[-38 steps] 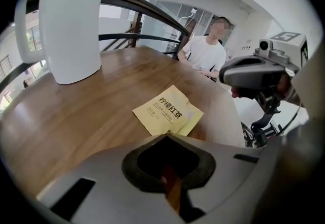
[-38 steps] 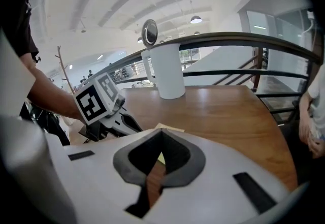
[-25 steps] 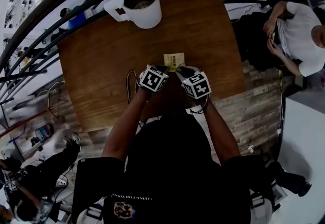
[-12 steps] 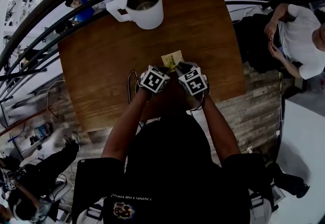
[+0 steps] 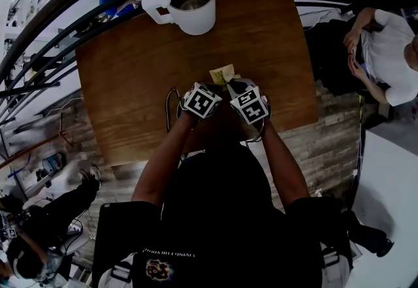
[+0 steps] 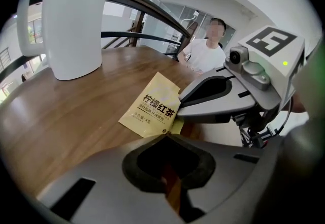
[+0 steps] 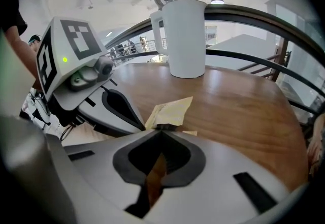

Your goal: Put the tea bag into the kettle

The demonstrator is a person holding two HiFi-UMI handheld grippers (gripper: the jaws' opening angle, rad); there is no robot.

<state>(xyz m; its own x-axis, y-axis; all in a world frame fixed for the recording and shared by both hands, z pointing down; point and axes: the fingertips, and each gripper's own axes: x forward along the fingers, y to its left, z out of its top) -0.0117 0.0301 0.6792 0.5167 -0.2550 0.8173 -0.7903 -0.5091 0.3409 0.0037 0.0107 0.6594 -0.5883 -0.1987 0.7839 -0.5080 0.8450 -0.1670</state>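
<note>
A yellow tea bag packet (image 5: 222, 75) lies on the wooden table (image 5: 130, 84), its near edge between both grippers. My left gripper (image 5: 214, 87) is shut on the packet's near left corner (image 6: 152, 106). Just beside it, my right gripper (image 5: 232, 86) has just closed and is shut on the near right corner (image 7: 170, 111). The white kettle (image 5: 189, 2) stands at the table's far edge with its lid up, well beyond the packet. It also rises behind the packet in the left gripper view (image 6: 76, 20) and the right gripper view (image 7: 187, 35).
A dark curved railing (image 5: 39, 38) runs behind and to the left of the table. A person in a white shirt (image 5: 385, 51) sits off the table's right side. A thin cable (image 5: 171, 107) loops on the table near my left hand.
My right gripper has rolled a little and closed its jaws on the packet's near right corner. The packet has tilted slightly. The left gripper has kept still.
</note>
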